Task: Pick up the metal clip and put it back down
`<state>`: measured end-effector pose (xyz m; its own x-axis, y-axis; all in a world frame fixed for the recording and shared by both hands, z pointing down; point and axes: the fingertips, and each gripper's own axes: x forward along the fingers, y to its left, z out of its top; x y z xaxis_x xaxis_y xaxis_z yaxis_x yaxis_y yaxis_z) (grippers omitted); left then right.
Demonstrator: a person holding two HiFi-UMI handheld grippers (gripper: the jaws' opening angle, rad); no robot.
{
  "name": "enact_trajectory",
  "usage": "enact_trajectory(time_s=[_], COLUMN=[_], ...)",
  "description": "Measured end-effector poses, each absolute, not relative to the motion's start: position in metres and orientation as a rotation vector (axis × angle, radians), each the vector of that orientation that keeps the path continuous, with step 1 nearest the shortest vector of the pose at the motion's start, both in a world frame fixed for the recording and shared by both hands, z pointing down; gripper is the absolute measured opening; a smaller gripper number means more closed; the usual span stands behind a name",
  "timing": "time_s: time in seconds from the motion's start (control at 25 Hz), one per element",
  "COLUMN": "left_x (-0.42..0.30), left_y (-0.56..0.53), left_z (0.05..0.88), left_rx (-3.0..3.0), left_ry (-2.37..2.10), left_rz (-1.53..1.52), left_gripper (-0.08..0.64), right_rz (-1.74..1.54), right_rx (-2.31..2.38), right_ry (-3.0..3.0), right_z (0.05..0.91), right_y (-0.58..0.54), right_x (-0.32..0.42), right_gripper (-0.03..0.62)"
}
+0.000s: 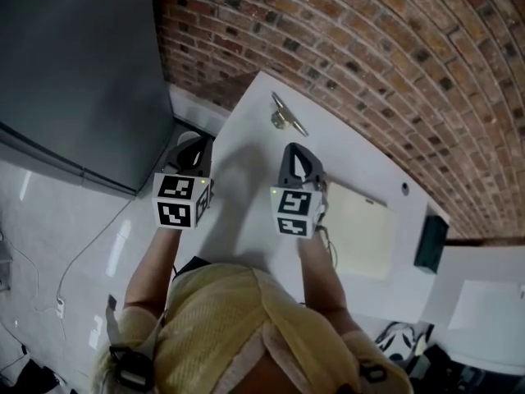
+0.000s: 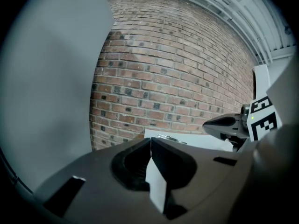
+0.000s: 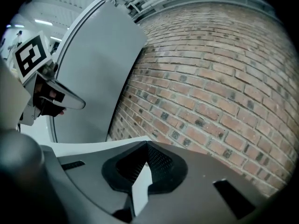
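Observation:
The metal clip (image 1: 285, 115) lies on the white table (image 1: 246, 187) near its far corner, by the brick wall; in the left gripper view the clip (image 2: 171, 138) shows as a thin silver strip on the tabletop. My right gripper (image 1: 294, 149) hovers over the table a short way in front of the clip, jaws shut with nothing between them (image 3: 147, 146). My left gripper (image 1: 194, 144) is held beside the table's left edge, also shut and empty (image 2: 150, 141). Neither gripper touches the clip.
A cream pad (image 1: 361, 230) lies on the table to the right, with a dark green box (image 1: 431, 243) beyond it. A tall grey cabinet (image 1: 74, 72) stands at the left and a brick wall (image 1: 369, 48) runs behind the table. A cable (image 1: 74, 261) crosses the floor.

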<state>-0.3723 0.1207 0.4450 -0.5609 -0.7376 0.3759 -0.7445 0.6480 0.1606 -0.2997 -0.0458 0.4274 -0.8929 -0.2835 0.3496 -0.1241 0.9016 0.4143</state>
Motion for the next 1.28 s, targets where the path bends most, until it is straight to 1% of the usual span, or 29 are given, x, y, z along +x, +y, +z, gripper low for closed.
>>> enact_trajectory(time_s=[0.24, 0.8, 0.88, 1.08, 1.28], left_x=[-0.36, -0.353, -0.352, -0.346, -0.34], left_y=[0.125, 0.133, 0.13, 0.124, 0.119], left_z=[0.439, 0.441, 0.441, 0.441, 0.446], left_rx=[1.195, 1.202, 1.216, 1.254, 1.247], left_ry=[-2.441, -2.431, -2.425, -2.408, -2.397], left_rz=[0.026, -0.02, -0.029, -0.064, -0.094], left_gripper=[0.005, 0.005, 0.005, 0.005, 0.005], right_rz=[-0.267, -0.165, -0.109, 0.181, 0.158], right_rx=[0.294, 0.373, 0.374, 0.369, 0.375], right_ry=[-2.719, -2.731, -2.732, -2.728, -2.712], right_z=[0.427, 0.44, 0.443, 0.455, 0.46], right_y=[-0.042, -0.044, -0.043, -0.042, -0.049], right_x=[-0.289, -0.262, -0.26, -0.252, -0.246], right_gripper=[0.003, 0.003, 0.003, 0.003, 0.003])
